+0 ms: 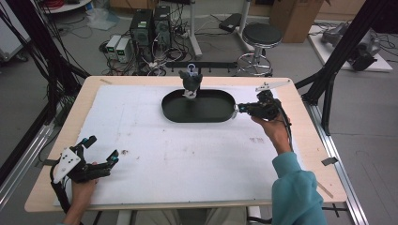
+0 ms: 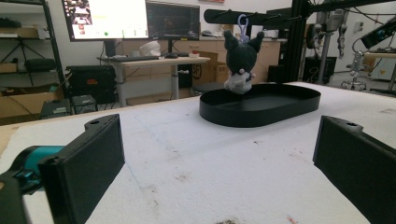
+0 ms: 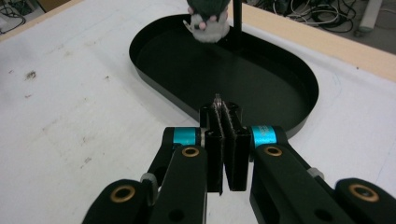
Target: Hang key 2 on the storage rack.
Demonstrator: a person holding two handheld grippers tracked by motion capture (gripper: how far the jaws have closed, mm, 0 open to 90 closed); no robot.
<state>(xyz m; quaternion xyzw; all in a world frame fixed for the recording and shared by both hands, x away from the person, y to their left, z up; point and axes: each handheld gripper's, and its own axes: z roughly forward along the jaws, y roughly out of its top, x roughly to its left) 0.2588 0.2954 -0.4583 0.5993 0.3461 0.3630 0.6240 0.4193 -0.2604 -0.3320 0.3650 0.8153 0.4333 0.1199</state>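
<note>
Pressing its two black jaws together on a thin sliver of metal, too small to identify, the right gripper sits at the near rim of the shallow black oval tray, at the tray's right end in the high view. A small dark plush toy with pointed ears and a pale body stands upright at the tray's far edge, a blue loop on its head. The left gripper, jaws spread wide and empty, rests near the table's left front corner, well apart from the tray, on the white table cover.
</note>
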